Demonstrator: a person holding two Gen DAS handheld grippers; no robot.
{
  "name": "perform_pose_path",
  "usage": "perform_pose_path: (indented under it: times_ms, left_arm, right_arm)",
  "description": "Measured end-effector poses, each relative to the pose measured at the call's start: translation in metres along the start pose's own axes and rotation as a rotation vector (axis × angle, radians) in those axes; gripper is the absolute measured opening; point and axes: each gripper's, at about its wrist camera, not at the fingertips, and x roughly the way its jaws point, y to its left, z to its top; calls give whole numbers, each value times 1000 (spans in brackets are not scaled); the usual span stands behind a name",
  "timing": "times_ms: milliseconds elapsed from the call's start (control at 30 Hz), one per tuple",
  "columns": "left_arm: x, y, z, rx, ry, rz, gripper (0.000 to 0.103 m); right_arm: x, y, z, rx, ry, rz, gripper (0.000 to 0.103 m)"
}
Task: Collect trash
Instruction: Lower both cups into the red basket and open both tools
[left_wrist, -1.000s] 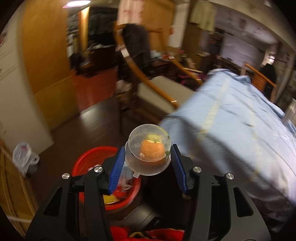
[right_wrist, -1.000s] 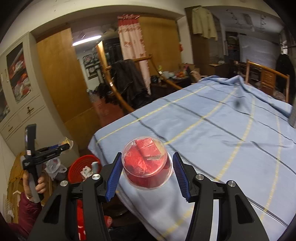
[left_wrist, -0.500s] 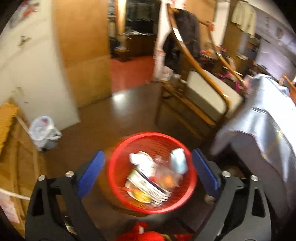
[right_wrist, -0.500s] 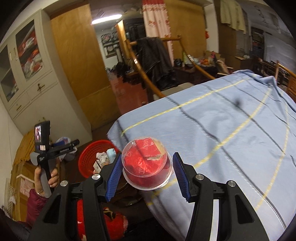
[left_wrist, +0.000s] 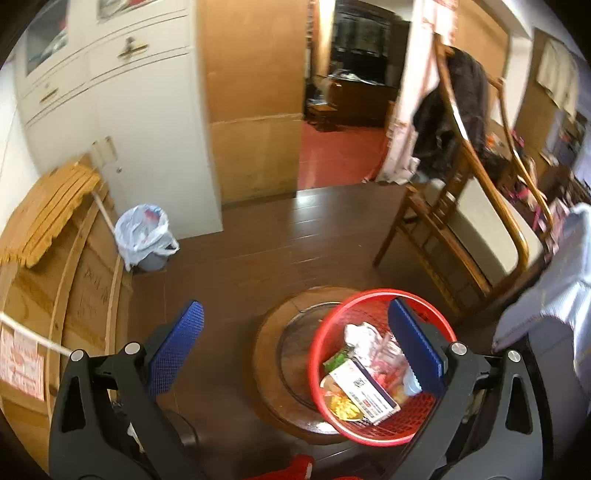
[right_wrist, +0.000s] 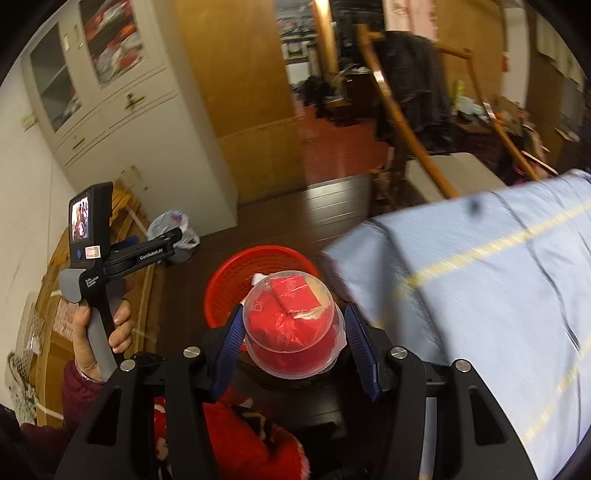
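Note:
A red mesh basket (left_wrist: 384, 424) holds several pieces of trash, a white carton and a clear cup among them, and stands on a round wooden stool (left_wrist: 269, 369). My left gripper (left_wrist: 295, 347) is open and empty above the basket's left side. My right gripper (right_wrist: 293, 343) is shut on a clear plastic cup (right_wrist: 293, 328) stuffed with red wrappers and holds it over the near rim of the basket (right_wrist: 236, 280). The left gripper (right_wrist: 155, 245) shows in the right wrist view, held up in a hand left of the basket.
The table with a light blue cloth (right_wrist: 480, 295) lies right of the basket. A wooden chair (left_wrist: 476, 221) stands beyond it. A small bin with a white bag (left_wrist: 144, 240) sits by the white cabinet (left_wrist: 122, 110). Wooden boards (left_wrist: 44, 221) lean at the left.
My left gripper let its cup with orange peel go into the basket, opened wide and swung left. My right gripper carried the red-filled cup from over the table to above the basket.

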Motion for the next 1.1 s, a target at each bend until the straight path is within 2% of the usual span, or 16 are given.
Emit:
perform_pose_path:
  times_ms: [167, 200, 267, 400, 533, 667, 900, 1100]
  left_arm:
    - [0, 13, 1, -24, -22, 61, 96]
    - [0, 14, 1, -24, -26, 66, 96]
    - [-2, 15, 0, -23, -32, 66, 96]
    - [-2, 13, 0, -8, -35, 61, 96]
    - [-2, 5, -3, 12, -29, 33, 96]
    - [-9, -8, -4, 43, -39, 21, 96]
    - [-33, -44, -7, 122, -70, -47, 96]
    - [-68, -90, -15, 217, -111, -129, 96]
  right_arm:
    - [41, 31, 39, -46, 19, 86, 55]
    - [46, 35, 44, -55, 18, 98, 61]
    - [59, 41, 55, -62, 11, 75, 73]
    - [57, 44, 51, -65, -18, 46, 73]
    - [44, 34, 40, -71, -34, -19, 73]
    - [26, 18, 29, -38, -52, -31, 73]
    - [-28, -9, 11, 22, -152, -97, 73]
    - [-81, -41, -14, 97, -236, -146, 74]
